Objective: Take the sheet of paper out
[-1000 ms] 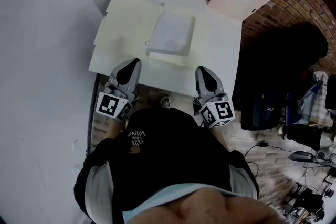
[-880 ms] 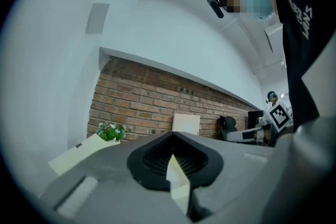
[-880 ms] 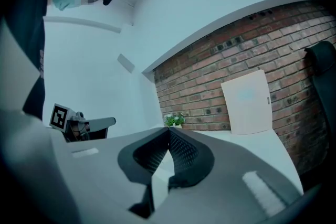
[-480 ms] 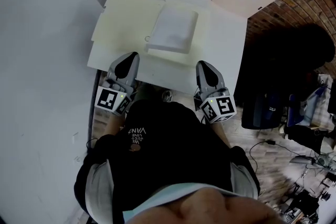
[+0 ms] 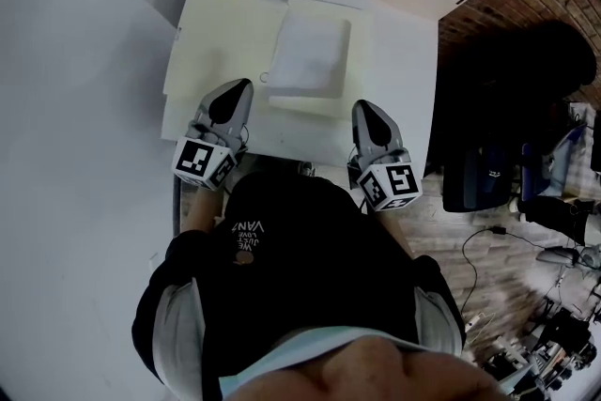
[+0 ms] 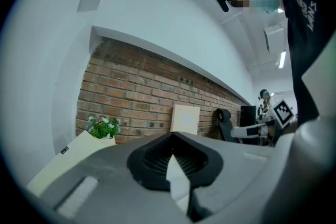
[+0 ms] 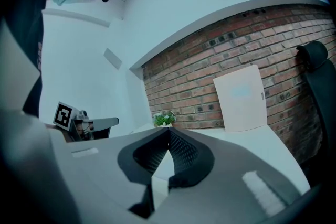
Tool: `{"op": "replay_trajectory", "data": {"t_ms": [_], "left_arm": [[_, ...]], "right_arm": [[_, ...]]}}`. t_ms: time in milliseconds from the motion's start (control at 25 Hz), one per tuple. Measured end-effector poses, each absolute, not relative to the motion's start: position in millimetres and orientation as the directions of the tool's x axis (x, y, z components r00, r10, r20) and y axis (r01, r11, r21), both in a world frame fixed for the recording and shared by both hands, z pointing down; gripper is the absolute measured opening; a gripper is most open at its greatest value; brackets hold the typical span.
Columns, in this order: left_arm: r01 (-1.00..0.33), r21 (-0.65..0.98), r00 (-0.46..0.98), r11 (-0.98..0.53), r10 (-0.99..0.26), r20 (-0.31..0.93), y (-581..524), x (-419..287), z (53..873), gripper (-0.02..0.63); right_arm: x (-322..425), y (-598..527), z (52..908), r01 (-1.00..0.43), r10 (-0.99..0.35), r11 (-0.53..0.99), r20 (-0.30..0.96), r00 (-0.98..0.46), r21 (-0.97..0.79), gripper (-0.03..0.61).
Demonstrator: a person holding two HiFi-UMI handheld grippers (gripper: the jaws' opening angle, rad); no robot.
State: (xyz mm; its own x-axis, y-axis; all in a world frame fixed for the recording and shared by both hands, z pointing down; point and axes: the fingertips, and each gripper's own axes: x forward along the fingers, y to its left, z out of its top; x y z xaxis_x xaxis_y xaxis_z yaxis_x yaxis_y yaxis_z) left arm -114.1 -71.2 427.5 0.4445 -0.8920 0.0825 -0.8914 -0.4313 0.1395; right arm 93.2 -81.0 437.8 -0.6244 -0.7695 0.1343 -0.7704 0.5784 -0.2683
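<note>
Two grippers pointing level over the near edge of the table point(image 5: 406, 108), left gripper point(image 5: 235, 90) and right gripper point(image 5: 364, 109) both showing jaws pressed together, gripping nothing, sheet of paper point(image 5: 311, 57) lying mid-table, farther off between them.

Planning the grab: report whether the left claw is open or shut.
Shut. In the left gripper view the tips of the left claw meet in a point, with no gap and nothing between them.
</note>
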Motion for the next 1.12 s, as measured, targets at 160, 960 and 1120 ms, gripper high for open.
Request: {"op": "replay_trajectory", "data": {"t_ms": [160, 960, 1120], "left_arm": [[-0.873, 0.122, 0.484, -0.472, -0.869, 0.101, -92, -118, 433, 0.002], [-0.829, 0.157, 0.559, -0.536, -0.797, 0.229, -169, -130, 488, 0.000], [-0.831, 0.213, 0.557, -0.514, -0.772, 0.307, -181, -128, 511, 0.001]], "right_arm": [[87, -87, 442, -0.797, -0.796, 0.540, 0.142, -0.588, -0.270, 0.002], [79, -111, 460, -0.868, -0.857, 0.399, 0.215, -0.468, -0.297, 0.002], [84, -117, 462, -0.874, -0.863, 0.383, 0.221, -0.454, -0.298, 0.002]]}}
